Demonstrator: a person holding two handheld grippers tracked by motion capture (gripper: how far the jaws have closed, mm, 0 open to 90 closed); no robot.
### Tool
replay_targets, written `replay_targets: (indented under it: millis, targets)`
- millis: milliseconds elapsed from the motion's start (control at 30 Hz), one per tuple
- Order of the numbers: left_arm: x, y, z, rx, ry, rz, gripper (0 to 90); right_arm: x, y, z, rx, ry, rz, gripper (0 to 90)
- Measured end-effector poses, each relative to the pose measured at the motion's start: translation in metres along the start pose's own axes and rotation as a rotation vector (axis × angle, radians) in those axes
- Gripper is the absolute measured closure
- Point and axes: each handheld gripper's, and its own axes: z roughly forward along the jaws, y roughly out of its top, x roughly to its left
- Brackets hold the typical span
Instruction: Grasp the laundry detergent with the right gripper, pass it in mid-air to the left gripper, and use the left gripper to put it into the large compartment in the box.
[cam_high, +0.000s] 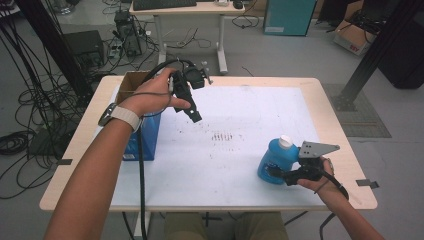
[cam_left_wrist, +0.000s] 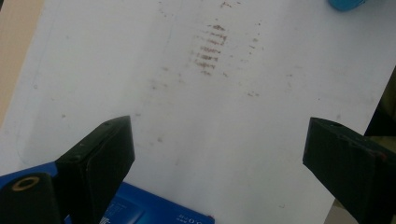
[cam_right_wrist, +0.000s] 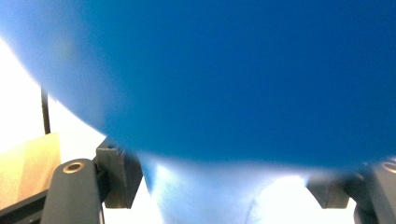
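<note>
Blue bottle (cam_right_wrist: 243, 70) right up against the lens in right gripper view, blurred, wall to wall between the two black jaws. Stands upright on the counter (cam_high: 330, 115), right of the brown smudge (cam_high: 222, 136) and on the near side of it, close to the front edge. White cap (cam_high: 285, 141) on top.

Right gripper (cam_high: 278, 173) comes in level from the side of the bottle away from the smudge, jaws straddling the lower belly. Pads touching or just shy: can't tell, too blurred at the edges. Hand behind it low, near the counter.

Left gripper (cam_high: 192, 112) held up in the air, left of the smudge and on its far side, jaws wide apart w/ nothing between, tips aimed down toward the smudge. Blue box (cam_high: 147, 137) stands left of the smudge, below that hand.

Handling, as a guess:
- Plastic, rounded, prob. glossy, so slippery; curved wall gives flat pads little contact.
- If full of liquid, fairly heavy, and the weight will shift when tilted. Fill level not visible.
- Thin wall likely flexes; hard squeeze would dent it, maybe push liquid toward the cap.
- Not fragile. Would survive a tip-over, but could roll.

Where to grab:
- Low-to-mid belly as lined up now: OK for a short slide, riskier for a lift, since the top could swing.
- Better higher up, at the shoulder or neck under the cap, where narrower and stiffer.
- Keep upright, firm but not crushing.
</note>
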Motion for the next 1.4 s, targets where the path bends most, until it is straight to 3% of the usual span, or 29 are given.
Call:
replay_targets:
  millis: [567, 800, 1400]
  targets:
    - [0.0005, 0.0004, 0.0022, 0.007, -0.004, -0.005, 9.4, 0.0003, -0.0029, 0.0010, -0.035, 0.003, -0.002, 32.7]
    - [0.0006, 0.0001, 0.0028, 0.009, -0.007, -0.008, 9.4, 0.0012, -0.0047, 0.0022, -0.053, 0.022, -0.004, 39.8]
    - [0.0006, 0.0007, 0.0029, 0.014, -0.011, -0.005, 9.4, 0.0017, -0.0050, 0.0019, -0.052, 0.021, -0.014, 40.9]
